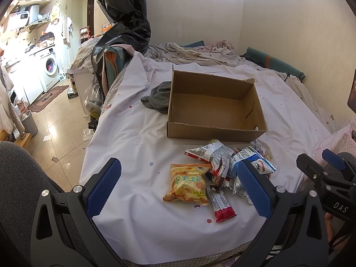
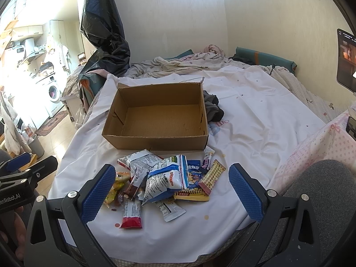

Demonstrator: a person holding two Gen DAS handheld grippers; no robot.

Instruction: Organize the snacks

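An empty cardboard box (image 1: 213, 131) (image 2: 155, 141) lies open on the white sheet. In front of it is a heap of snack packets: a yellow cheese-snack bag (image 1: 187, 185), a red-and-white bar (image 1: 221, 202) (image 2: 131, 214), a blue-and-white bag (image 2: 166, 179) (image 1: 251, 162) and several smaller packs. My left gripper (image 1: 180, 182) hangs open above the near side of the heap, nothing between its blue pads. My right gripper (image 2: 172, 184) is open too, straddling the heap from above. Each gripper shows at the edge of the other's view.
A grey cloth (image 1: 159, 98) (image 2: 212, 108) lies beside the box. Rumpled bedding (image 1: 200, 53) and a green pillow (image 2: 264, 59) fill the back. A black plastic bag (image 1: 124, 17) hangs at the left; the bed edge drops to a tiled floor (image 1: 60, 120).
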